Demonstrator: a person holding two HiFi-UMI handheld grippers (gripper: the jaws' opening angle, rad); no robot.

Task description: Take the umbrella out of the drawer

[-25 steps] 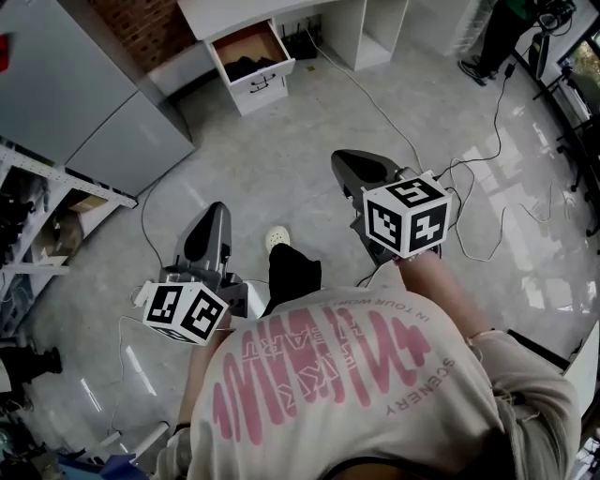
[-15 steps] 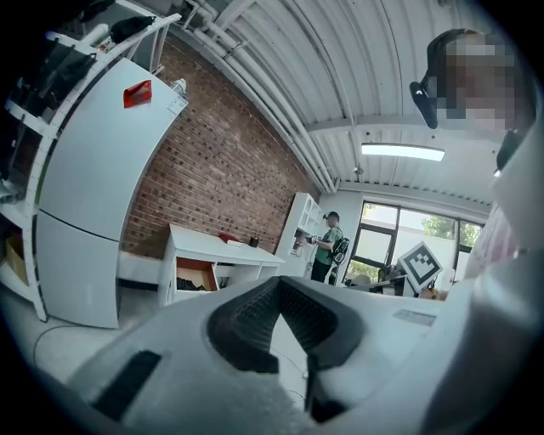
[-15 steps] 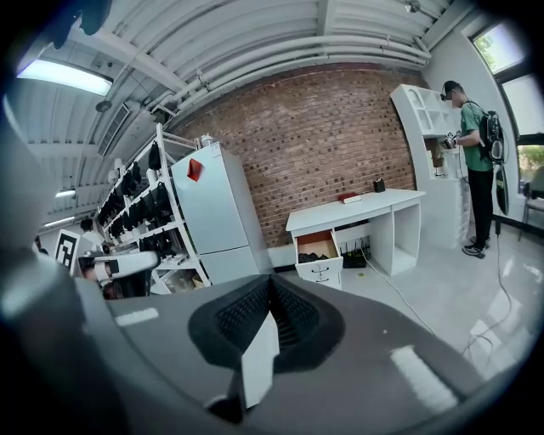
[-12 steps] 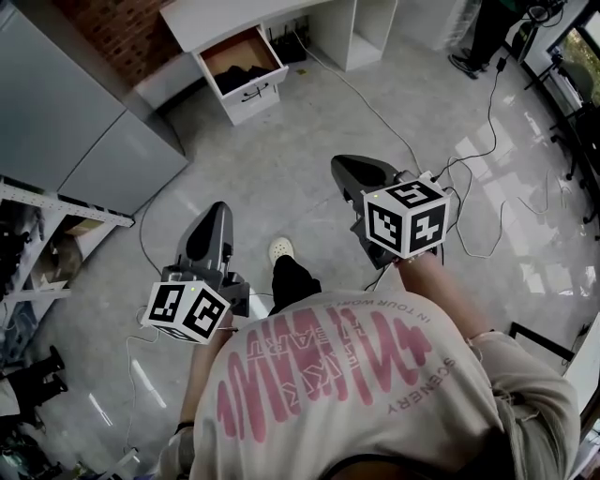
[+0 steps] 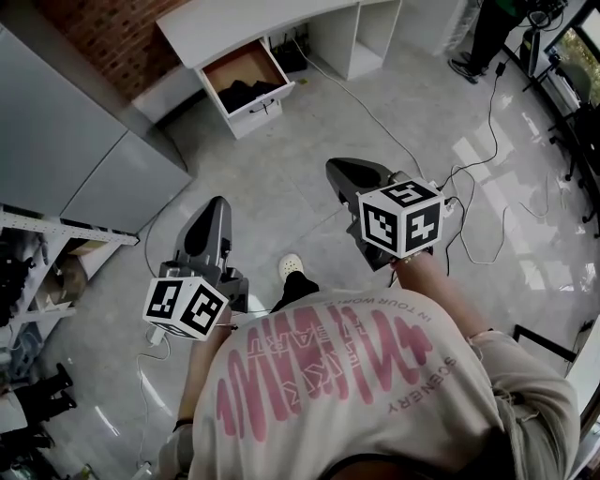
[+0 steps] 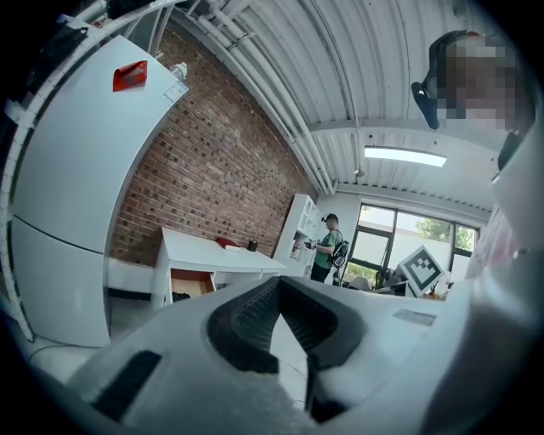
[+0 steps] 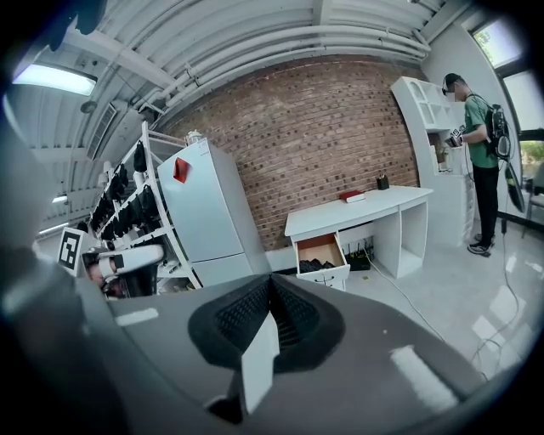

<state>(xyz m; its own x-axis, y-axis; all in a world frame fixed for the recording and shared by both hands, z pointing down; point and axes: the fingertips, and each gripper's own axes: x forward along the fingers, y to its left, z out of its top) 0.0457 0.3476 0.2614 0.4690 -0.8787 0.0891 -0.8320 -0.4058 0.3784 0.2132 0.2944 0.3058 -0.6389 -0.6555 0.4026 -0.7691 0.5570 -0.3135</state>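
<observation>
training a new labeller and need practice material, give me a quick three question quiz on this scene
1. True or false: the drawer stands open.
2. What does the right gripper hold? A) an umbrella B) nothing C) a cable
3. Fill in: the drawer belongs to a white ____ by the brick wall.
Key: 1 true; 2 B, its jaws are shut and empty; 3 desk.

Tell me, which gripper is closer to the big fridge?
Left. The left gripper is on the fridge's side, apart from it; the right gripper is farther right.
</observation>
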